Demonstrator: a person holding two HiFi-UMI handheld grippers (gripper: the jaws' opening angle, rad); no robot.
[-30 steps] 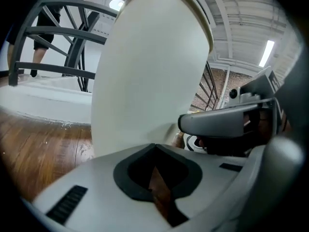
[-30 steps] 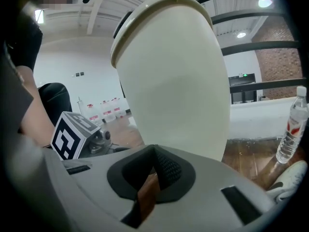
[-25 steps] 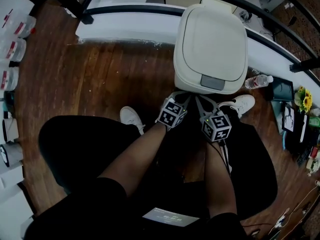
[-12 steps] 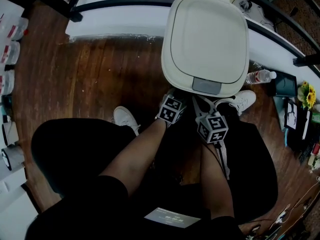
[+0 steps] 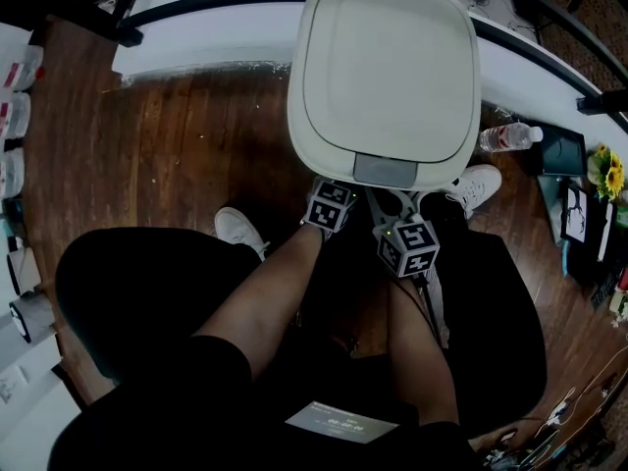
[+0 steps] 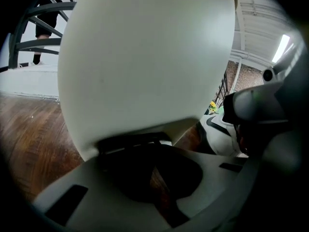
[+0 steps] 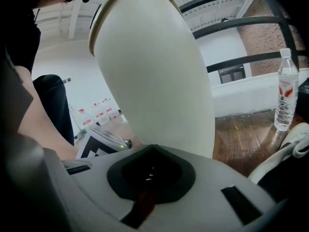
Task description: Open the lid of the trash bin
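Head view, bin: the trash bin lid [image 5: 388, 67] is lying flat and closed, its grey front tab [image 5: 385, 170] facing the person.
Head view, grippers: the left gripper [image 5: 332, 196] and right gripper [image 5: 391, 202] are hanging side by side, low against the bin's front. The right one is sitting directly under the tab.
Left gripper view: the jaws are resting together with only a slit between them, holding nothing. The bin wall [image 6: 145, 57] is filling the view ahead, and a dark bar [image 6: 130, 141] is showing at its foot.
Right gripper view: the jaws are likewise pressed together and empty, with the bin rising just ahead.
Key relation: the tab is lying above and ahead of both grippers, so an upward reach is judged necessary.
Surface and room: the bin is standing on a wooden floor [image 5: 196, 135]. A water bottle [image 7: 285, 95] is standing beside it and black railings [image 7: 241, 25] are running behind.
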